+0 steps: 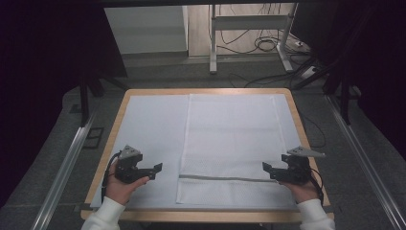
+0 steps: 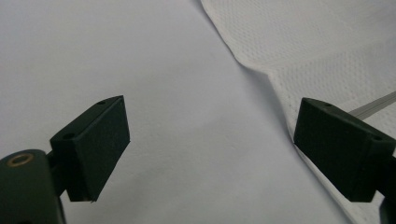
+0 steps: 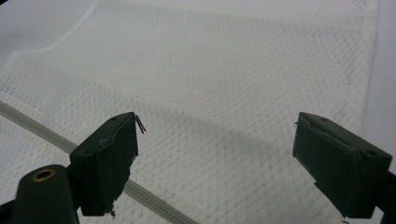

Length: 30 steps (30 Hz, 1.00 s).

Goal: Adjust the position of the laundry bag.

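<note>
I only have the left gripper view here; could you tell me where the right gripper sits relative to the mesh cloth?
Observer: The right gripper is at the near right edge of the white mesh cloth, jaws open, pointing inward.
Operator: Thank you. Is it over the grey strip?
Observer: Yes, in the right gripper view the grey strip runs under its left jaw.
Operator: And how does my left gripper look from above?
Observer: The left gripper is open over the pale table cover, just left of the cloth's edge, not touching it.
</note>
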### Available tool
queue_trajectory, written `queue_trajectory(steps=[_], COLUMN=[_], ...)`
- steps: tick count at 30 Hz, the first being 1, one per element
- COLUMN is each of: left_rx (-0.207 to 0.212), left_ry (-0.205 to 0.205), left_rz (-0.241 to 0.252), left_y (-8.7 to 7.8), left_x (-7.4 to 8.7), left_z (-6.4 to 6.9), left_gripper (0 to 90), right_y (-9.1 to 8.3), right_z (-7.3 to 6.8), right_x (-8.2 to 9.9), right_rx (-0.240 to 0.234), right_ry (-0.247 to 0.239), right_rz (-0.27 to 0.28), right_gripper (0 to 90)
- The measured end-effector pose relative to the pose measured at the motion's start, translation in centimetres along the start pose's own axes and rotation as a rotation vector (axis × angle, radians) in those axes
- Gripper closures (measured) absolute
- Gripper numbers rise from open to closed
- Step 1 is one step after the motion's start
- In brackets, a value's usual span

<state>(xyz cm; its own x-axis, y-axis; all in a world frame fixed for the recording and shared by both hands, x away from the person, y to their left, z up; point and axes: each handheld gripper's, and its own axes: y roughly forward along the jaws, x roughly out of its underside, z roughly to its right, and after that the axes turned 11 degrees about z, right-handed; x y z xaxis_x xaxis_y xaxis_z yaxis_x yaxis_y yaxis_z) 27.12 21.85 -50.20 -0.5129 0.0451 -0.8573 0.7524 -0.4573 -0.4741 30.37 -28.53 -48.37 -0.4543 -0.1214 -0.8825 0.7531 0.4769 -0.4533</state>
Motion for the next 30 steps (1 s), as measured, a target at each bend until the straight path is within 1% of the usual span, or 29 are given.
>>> queue_trajectory(steps=[4, 5, 6, 9, 11, 12, 19, 22, 24, 25, 26, 27, 30], left_rx=[0.02, 0.02, 0.021, 0.023, 0.027, 0.031, 0.021, 0.021, 0.032, 0.042, 0.042, 0.05, 0.044], left_ry=[-0.007, -0.007, -0.019, -0.023, -0.018, -0.012, -0.013, -0.008, -0.002, 0.004, 0.004, 0.011, 0.022], left_rz=[-0.014, -0.014, -0.02, -0.025, -0.041, -0.052, -0.041, -0.05, -0.068, -0.077, -0.077, -0.073, -0.063], left_y=[-0.1, -0.1, -0.1, 0.0, 0.0, -0.1, -0.5, -0.3, 0.0, 0.3, 0.3, 0.5, 0.5], left_x=[-0.1, -0.1, -0.2, -0.3, -0.4, -0.4, -0.8, -1.0, -1.2, -1.6, -1.6, -1.9, -2.2], left_z=[0.0, 0.0, 0.2, 0.4, 0.5, 0.6, 0.5, 0.4, 0.5, 0.8, 0.8, 1.1, 1.4], left_gripper=[12.3, 12.6, 12.8, 13.5, 13.8, 15.7, 17.0, 17.2, 17.8, 17.8, 17.8, 17.8, 19.3], right_y=[-0.1, -0.1, 0.0, 0.0, 0.0, 0.0, -0.1, -0.1, -0.3, -0.5, -0.5, -0.6, -0.8], right_z=[0.0, 0.1, 0.1, 0.0, 0.0, -0.1, -0.2, 0.0, 0.1, 0.2, 0.2, 0.3, 0.3], right_x=[0.1, 0.1, 0.1, 0.0, 0.0, -0.1, -0.1, 0.1, 0.3, 0.5, 0.5, 0.6, 0.6], right_rx=[-0.001, -0.002, -0.006, -0.008, -0.009, -0.006, -0.007, -0.006, -0.001, 0.004, 0.004, 0.011, 0.02], right_ry=[-0.006, -0.005, -0.005, -0.01, -0.014, -0.017, -0.028, -0.027, -0.032, -0.036, -0.036, -0.033, -0.038], right_rz=[-0.003, -0.004, -0.003, -0.003, -0.002, -0.002, -0.004, -0.008, -0.013, -0.016, -0.016, -0.016, -0.006], right_gripper=[14.1, 14.2, 14.4, 14.5, 14.7, 14.8, 15.2, 15.4, 15.8, 16.0, 16.0, 16.1, 16.4])
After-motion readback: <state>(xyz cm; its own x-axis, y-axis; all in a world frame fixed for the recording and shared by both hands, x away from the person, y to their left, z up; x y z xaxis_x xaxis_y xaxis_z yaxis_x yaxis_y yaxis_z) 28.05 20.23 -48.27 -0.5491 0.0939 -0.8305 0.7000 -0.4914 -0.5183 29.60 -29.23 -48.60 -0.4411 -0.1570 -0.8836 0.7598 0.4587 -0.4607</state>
